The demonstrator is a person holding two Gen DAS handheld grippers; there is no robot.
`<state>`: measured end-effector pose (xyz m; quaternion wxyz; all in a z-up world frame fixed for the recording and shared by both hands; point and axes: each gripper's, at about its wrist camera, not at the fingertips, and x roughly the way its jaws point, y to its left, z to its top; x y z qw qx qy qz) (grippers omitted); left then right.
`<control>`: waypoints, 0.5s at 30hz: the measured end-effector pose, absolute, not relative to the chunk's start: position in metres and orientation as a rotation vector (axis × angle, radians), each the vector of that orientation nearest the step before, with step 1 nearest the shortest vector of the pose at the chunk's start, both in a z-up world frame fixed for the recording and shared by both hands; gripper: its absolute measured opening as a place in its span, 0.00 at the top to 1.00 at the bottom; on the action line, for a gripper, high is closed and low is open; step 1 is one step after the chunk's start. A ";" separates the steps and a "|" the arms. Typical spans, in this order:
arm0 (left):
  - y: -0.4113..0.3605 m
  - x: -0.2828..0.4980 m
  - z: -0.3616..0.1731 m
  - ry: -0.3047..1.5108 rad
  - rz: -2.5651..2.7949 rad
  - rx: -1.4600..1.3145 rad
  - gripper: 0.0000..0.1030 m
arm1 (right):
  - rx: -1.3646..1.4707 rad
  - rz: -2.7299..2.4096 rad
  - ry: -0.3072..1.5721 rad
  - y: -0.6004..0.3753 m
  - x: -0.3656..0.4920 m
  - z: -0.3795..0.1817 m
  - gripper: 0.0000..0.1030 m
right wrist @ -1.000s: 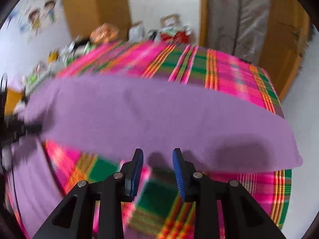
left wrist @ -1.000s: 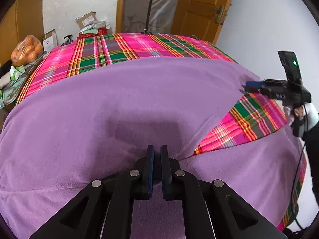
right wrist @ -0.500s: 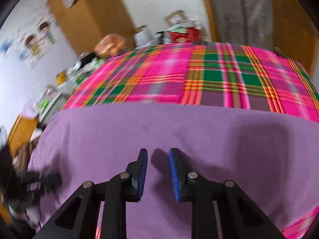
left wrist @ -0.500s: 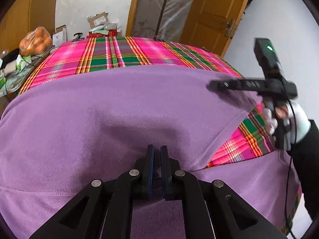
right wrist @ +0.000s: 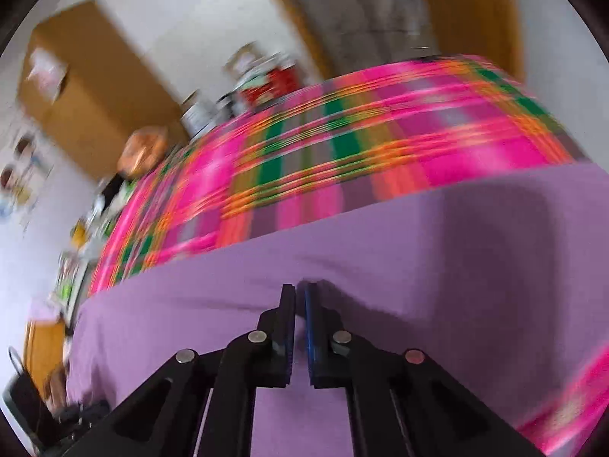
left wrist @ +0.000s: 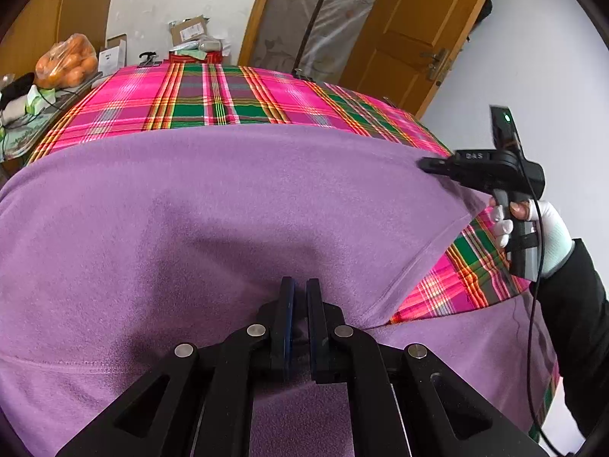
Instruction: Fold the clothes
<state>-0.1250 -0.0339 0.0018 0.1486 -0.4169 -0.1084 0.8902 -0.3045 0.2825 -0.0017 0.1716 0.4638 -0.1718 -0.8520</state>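
A purple garment lies spread over a pink and green plaid cloth. My left gripper is shut on a fold of the garment at its near edge, where a flap meets the lower layer. In the left wrist view my right gripper rests its tips on the garment's far right edge, held by a white-gloved hand. The blurred right wrist view shows the right gripper with its jaws closing, nearly together, and purple garment bunched between the pads.
A bag of oranges, small boxes and clutter stand beyond the far left edge of the plaid cloth. A wooden door and a plastic-covered panel rise behind. A strip of plaid shows between the garment's layers at right.
The right gripper moved from over the plaid onto the garment's far right edge, rolled, and its jaws closed from apart to nearly together. The left gripper kept its grip and stayed put.
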 end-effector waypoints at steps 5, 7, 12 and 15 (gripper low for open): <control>-0.033 -0.124 0.002 -0.309 2.561 -1.199 0.94 | 1.309 -2.596 -0.837 0.387 -0.279 -0.004 0.98; -0.034 -0.122 0.003 -0.304 2.563 -1.199 0.94 | 1.300 -2.631 -0.952 0.416 -0.270 -0.005 0.94; -0.034 -0.123 0.003 -0.308 2.561 -1.199 0.94 | 1.265 -2.620 -0.980 0.418 -0.248 0.001 0.88; -0.035 -0.123 0.002 -0.315 2.557 -1.199 0.94 | 1.227 -2.520 -0.860 0.382 -0.237 0.010 0.88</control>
